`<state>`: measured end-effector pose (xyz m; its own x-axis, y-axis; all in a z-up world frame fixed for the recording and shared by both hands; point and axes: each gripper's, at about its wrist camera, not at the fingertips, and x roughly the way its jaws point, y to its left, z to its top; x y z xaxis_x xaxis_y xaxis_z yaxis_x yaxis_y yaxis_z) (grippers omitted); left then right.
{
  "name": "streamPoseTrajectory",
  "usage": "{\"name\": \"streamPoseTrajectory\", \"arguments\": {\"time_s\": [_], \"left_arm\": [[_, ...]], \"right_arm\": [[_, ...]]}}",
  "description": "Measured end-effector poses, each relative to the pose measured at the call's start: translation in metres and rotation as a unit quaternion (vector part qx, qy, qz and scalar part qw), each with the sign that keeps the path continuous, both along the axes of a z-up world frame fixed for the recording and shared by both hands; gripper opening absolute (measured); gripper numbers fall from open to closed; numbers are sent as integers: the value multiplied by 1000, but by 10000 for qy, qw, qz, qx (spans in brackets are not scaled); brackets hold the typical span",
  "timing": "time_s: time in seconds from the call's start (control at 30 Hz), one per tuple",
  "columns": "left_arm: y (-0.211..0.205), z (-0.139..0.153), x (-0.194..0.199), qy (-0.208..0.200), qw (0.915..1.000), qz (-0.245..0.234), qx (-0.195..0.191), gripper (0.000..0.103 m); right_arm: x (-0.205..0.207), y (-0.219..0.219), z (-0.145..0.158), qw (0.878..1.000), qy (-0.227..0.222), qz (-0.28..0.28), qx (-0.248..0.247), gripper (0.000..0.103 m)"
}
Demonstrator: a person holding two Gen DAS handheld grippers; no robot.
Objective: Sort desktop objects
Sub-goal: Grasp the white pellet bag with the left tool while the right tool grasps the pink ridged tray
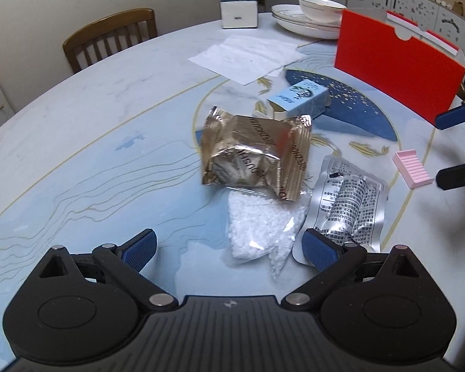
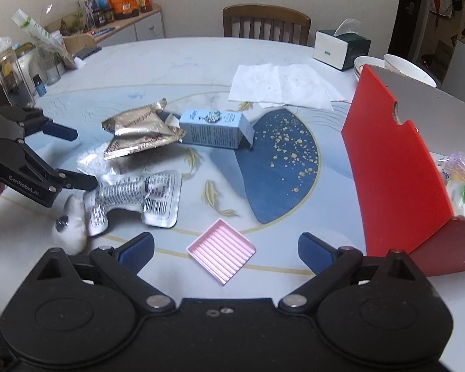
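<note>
My left gripper (image 1: 229, 249) is open above a clear bag of white granules (image 1: 259, 228). A gold foil wrapper (image 1: 257, 155) lies just beyond it and a silver printed pouch (image 1: 347, 207) lies by the right finger. A light blue carton (image 1: 299, 99) lies further off. My right gripper (image 2: 226, 252) is open over a pink ribbed tray (image 2: 221, 249). The left gripper (image 2: 77, 158) shows in the right wrist view beside the silver pouch (image 2: 139, 197) and gold wrapper (image 2: 139, 131). The right gripper (image 1: 455, 145) shows at the left view's right edge, near the pink tray (image 1: 411, 169).
A red open box (image 2: 393, 161) stands at the right with packets inside. White paper sheets (image 1: 248, 54), a tissue box (image 1: 238, 9) and stacked bowls (image 1: 313, 15) lie at the far side. A wooden chair (image 1: 111, 37) stands behind the round table (image 1: 77, 142). Jars stand at its left edge (image 2: 18, 71).
</note>
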<state>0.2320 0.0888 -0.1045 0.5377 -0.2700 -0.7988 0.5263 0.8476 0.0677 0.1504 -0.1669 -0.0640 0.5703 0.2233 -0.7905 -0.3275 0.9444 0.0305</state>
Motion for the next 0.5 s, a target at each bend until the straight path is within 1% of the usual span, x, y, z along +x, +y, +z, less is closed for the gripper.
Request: {"name": "streamPoseTrajectory", "arguments": {"time_s": [0.17,0.33,0.5], "left_arm": [[-7,-3,2,50,9999,-125,-43,101],[-9,-7,7,222,9995,-135,-160,101],[-7,-7,11,251,9994,-74,-218,101]], "right_arm": [[5,7,-10,9997,59,156,-200,97],[12,9,-18,9988,114,288,-376,85],[16,7,-23,9984,201,379,-380,78]]}}
